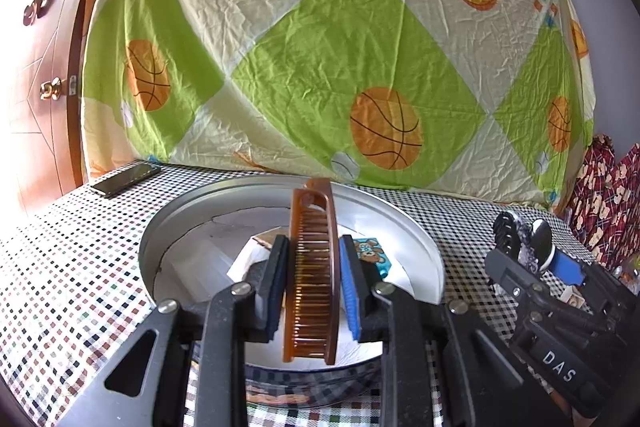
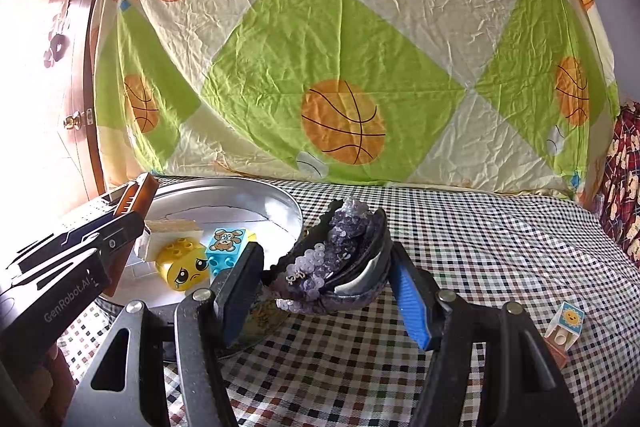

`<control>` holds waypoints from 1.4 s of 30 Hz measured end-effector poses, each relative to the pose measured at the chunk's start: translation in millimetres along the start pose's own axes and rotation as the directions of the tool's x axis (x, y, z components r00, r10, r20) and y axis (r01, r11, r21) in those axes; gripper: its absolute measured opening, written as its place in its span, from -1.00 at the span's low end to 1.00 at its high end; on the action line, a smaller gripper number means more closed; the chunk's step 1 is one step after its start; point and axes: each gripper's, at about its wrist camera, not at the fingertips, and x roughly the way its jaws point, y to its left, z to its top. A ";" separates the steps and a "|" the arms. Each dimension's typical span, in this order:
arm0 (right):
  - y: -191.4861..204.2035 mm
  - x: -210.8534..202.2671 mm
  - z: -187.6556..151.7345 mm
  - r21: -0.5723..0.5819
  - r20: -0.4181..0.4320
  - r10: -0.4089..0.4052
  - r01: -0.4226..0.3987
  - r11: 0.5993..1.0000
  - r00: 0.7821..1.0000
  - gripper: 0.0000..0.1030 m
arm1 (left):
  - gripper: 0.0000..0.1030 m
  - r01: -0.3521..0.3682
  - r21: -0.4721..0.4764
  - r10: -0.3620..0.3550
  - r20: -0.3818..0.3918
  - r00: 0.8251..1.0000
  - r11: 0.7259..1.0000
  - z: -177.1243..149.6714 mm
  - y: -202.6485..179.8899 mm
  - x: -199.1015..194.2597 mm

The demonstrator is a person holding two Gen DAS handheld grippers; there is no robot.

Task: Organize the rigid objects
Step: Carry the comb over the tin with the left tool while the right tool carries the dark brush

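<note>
Left gripper (image 1: 313,291) clamped on the brown comb (image 1: 311,267), pads pressing its two long sides, comb standing on edge with teeth running along the fingers. Held above the round metal tin (image 1: 416,239) on the left of the checked tablecloth (image 2: 480,247), likely so the comb can drop in flat beside what already lies there. Inside the tin: a yellow sad-face block (image 2: 185,269), a blue bear block (image 2: 226,247) just right of it, and pale cardboard pieces (image 2: 172,227) at the far side.

Right gripper (image 2: 326,283) half closed around a dark sequined hair clip (image 2: 332,259), just right of the tin; left pad touching, contact on the right pad not clear. Seemingly gripped across its width, ready to follow into the tin.

Small sun block (image 2: 566,327) lying near right on the cloth, well apart from the tin, not yet sorted. Phone (image 1: 124,179) at the far left edge, untouched.
</note>
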 end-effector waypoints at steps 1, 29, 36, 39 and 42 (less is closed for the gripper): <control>1.4 -0.1 -0.1 -0.002 0.000 0.002 -0.002 1.000 1.000 0.26 | -0.54 -0.002 -0.004 0.002 0.000 1.000 1.000 0.2 2.1 0.1; 39.3 11.7 3.6 -0.076 0.004 0.055 -0.054 0.996 0.998 0.26 | -0.54 -0.099 -0.030 0.099 -0.012 0.995 0.995 7.3 48.5 9.8; 49.4 13.1 3.4 -0.101 0.010 0.062 -0.060 0.993 0.998 0.26 | -0.54 -0.107 -0.030 0.107 -0.010 0.994 0.994 8.1 54.4 9.8; 51.9 13.8 3.5 -0.099 0.012 0.069 -0.068 0.993 0.998 0.26 | -0.54 -0.110 -0.028 0.110 -0.005 0.994 0.993 8.7 55.9 9.2; 56.4 14.1 3.8 -0.110 0.019 0.076 -0.074 0.991 0.997 0.26 | -0.54 -0.115 -0.026 0.115 0.000 0.993 0.993 10.1 58.1 9.3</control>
